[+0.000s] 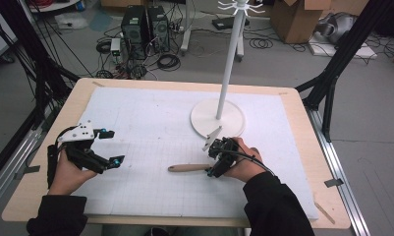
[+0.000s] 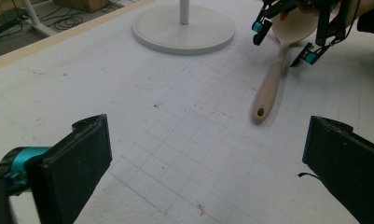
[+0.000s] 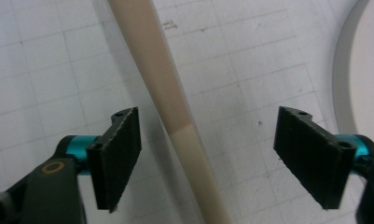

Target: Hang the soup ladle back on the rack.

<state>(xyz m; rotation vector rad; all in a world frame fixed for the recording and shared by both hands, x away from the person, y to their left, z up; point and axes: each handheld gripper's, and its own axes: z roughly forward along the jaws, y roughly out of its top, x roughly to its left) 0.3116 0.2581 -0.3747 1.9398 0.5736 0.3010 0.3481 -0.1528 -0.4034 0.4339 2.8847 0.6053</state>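
A person sits at a wooden table [image 1: 47, 142] covered by a white gridded mat [image 1: 150, 123], holding a two-jaw gripper in each hand.

A wooden spoon [image 1: 187, 168] lies flat on the mat, in front of the person and a little right of centre. Its handle points toward the person's left, and its bowl end is tucked under the right gripper. In the left gripper view the pale bowl and the small hole at the handle's tip are visible.

The right gripper [image 1: 215, 164] hangs over the spoon near where handle meets bowl. In the right gripper view its jaws stand wide apart with the spoon's shaft running between them, closer to one pad than the other and touching neither.

The left gripper [image 1: 111, 147] rests over the left part of the mat, well apart from the spoon, with bare mat between them. Its jaws are also spread wide and hold nothing.

Just behind the right gripper stands a white rack [image 1: 227, 59] with a round flat base [image 1: 234, 125], a tall thin pole and short hooks at the top. The base edge lies near the gripper and shows as a curved rim in the right gripper view.

Beyond the table, the floor holds computer towers [image 1: 145, 24], tangled cables and cardboard boxes [image 1: 295, 17].
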